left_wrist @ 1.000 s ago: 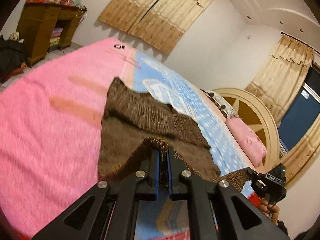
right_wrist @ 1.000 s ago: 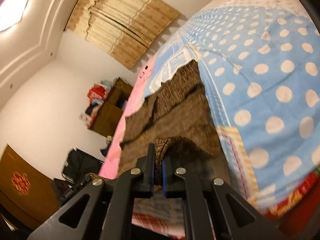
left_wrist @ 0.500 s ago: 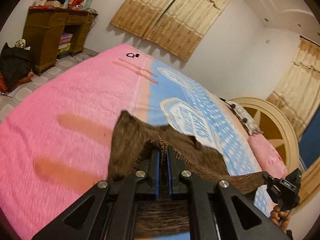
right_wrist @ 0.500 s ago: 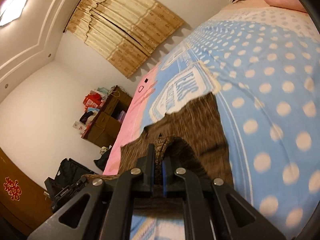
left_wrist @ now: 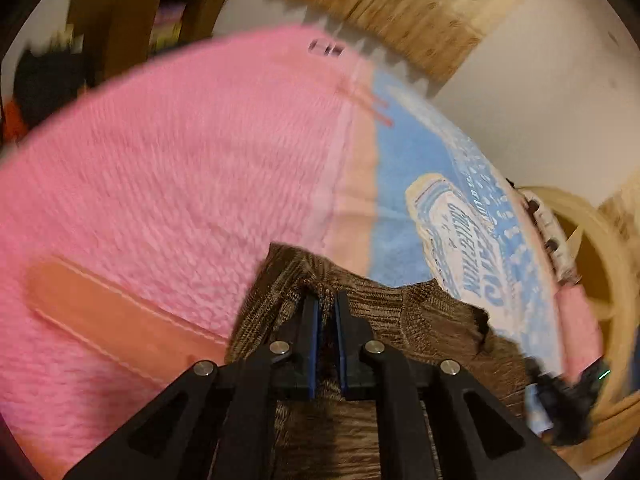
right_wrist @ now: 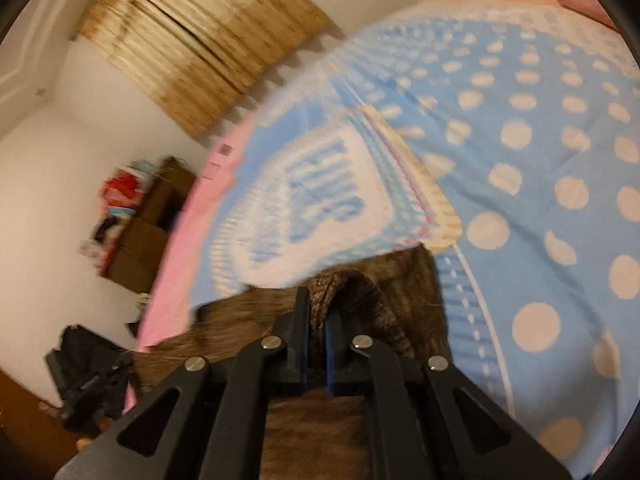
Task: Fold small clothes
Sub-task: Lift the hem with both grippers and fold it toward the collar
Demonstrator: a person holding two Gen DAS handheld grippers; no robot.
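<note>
A small brown knitted garment (left_wrist: 424, 320) lies on the bed, held up along one edge by both grippers. My left gripper (left_wrist: 326, 300) is shut on a corner of it, over the pink part of the blanket (left_wrist: 168, 184). My right gripper (right_wrist: 318, 300) is shut on the other corner of the brown garment (right_wrist: 384, 304), over the blue dotted part (right_wrist: 540, 160). The right gripper also shows at the lower right of the left wrist view (left_wrist: 568, 400), the left gripper at the lower left of the right wrist view (right_wrist: 92, 384). Both views are motion-blurred.
The bed carries a pink and blue blanket with a white printed patch (left_wrist: 452, 232). A wooden cabinet (right_wrist: 152, 216) stands by the wall beyond the bed. Beige curtains (right_wrist: 200, 40) hang behind. A round wooden headboard (left_wrist: 600, 280) and pink pillow (left_wrist: 580, 328) lie at the right.
Both grippers have carried the held edge of the brown garment forward over the rest of it, so less of the garment shows ahead of the fingers. The views now blur with motion.
</note>
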